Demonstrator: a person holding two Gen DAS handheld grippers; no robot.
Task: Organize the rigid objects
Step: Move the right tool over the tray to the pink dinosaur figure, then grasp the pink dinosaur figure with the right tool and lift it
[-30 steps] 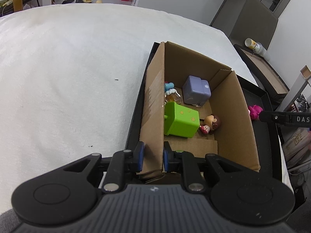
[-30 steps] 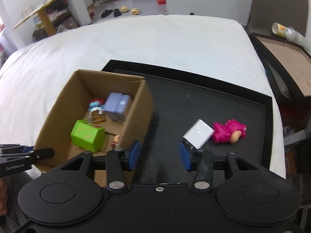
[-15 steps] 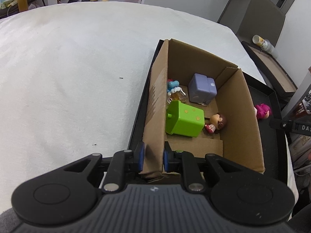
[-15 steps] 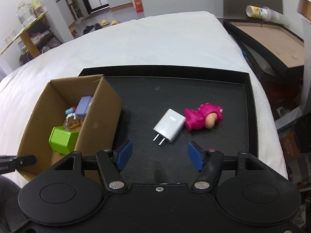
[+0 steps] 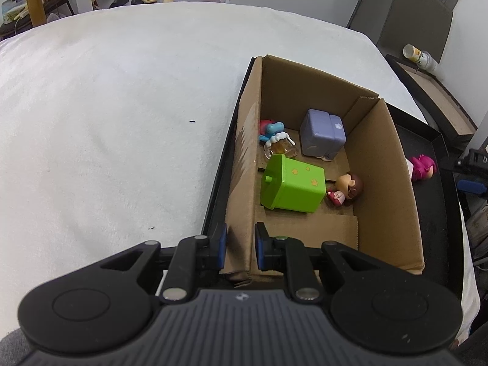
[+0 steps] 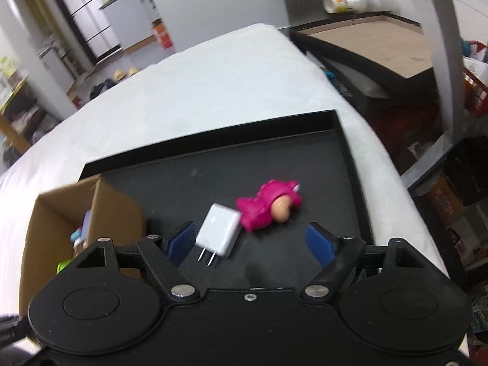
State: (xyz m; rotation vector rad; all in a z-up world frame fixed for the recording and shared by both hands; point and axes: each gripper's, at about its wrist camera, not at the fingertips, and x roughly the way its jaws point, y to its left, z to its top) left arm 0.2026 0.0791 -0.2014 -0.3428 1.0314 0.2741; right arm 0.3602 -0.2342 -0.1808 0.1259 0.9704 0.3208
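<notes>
My left gripper is shut on the near left wall of the cardboard box. Inside the box lie a green cube toy, a lilac cube, a small brown-haired figure and a blue and red figure. My right gripper is wide open and low over the black tray. A white plug adapter lies by its left finger, and a pink toy figure lies just beyond; the pink figure also shows in the left wrist view.
The tray sits on a white cloth-covered table. The box stands at the tray's left end. A second black tray with a brown board and a lying bottle are to the right, off the table.
My right gripper has opened wider and moved right and forward, closer to the plug adapter and pink figure. My left gripper keeps its hold on the box wall.
</notes>
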